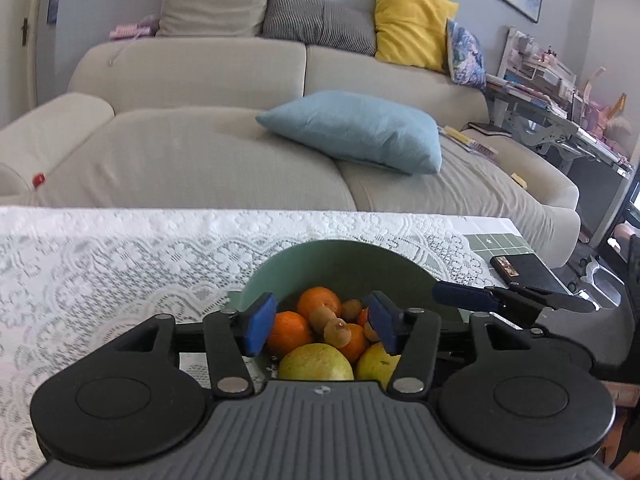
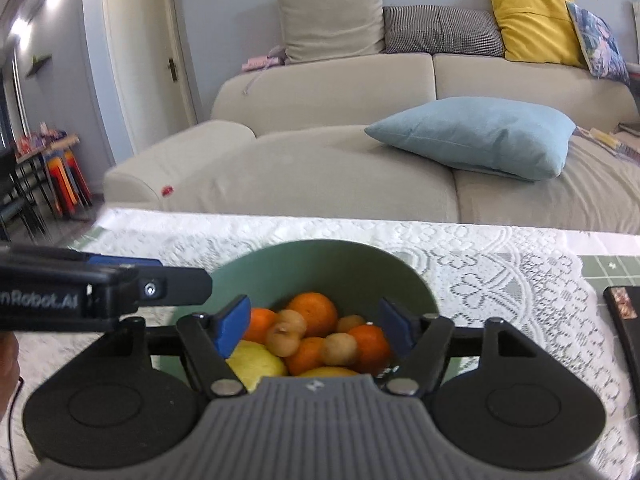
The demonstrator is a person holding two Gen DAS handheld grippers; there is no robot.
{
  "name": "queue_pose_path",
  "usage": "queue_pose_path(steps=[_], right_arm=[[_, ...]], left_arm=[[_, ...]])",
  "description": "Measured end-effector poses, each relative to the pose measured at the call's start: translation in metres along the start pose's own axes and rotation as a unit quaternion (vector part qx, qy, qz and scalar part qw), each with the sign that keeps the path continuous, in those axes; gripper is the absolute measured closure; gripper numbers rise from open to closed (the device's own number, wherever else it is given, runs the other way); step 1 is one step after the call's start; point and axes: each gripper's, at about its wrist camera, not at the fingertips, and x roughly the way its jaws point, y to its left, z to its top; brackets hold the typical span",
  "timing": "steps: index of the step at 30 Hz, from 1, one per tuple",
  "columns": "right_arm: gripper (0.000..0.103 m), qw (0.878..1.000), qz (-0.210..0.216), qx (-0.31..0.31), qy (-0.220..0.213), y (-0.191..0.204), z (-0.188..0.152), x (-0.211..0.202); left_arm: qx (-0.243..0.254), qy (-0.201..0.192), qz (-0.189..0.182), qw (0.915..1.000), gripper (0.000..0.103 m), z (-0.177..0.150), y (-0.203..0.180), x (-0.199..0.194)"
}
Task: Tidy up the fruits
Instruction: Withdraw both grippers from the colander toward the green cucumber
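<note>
Left wrist view: the left tongs (image 1: 320, 326) hang spread and empty above a round sage-green bowl (image 1: 344, 258) on the lace-covered counter (image 1: 120, 260). Inside the bowl lie orange mandarins (image 1: 319, 300), small brown longans (image 1: 337, 332) and yellow-green pears (image 1: 316, 362). The right tongs (image 2: 314, 326), also spread, pinch nothing over the same bowl.
</note>
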Motion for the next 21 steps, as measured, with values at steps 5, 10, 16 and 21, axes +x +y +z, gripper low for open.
queue_pose_path(steps=[5, 10, 16, 21], right_arm=[[0.029, 1.000, 0.023, -0.003, -0.020, 0.018, 0.000, -0.013], [0.028, 0.998, 0.047, -0.012, -0.032, 0.037, -0.003, -0.023], [0.027, 0.996, 0.077, -0.026, -0.036, 0.062, -0.009, -0.033], [0.023, 0.994, 0.101, -0.017, -0.027, 0.078, -0.016, -0.037]], left_arm=[[0.011, -0.013, 0.006, 0.9998, 0.035, 0.000, 0.008, -0.028], [0.012, -0.009, 0.019, 0.9997, 0.035, -0.006, 0.021, -0.051], [-0.010, -0.002, 0.038, 0.9992, 0.035, -0.023, 0.044, -0.069], [-0.037, 0.013, 0.062, 0.9973, 0.035, -0.042, 0.067, -0.073]])
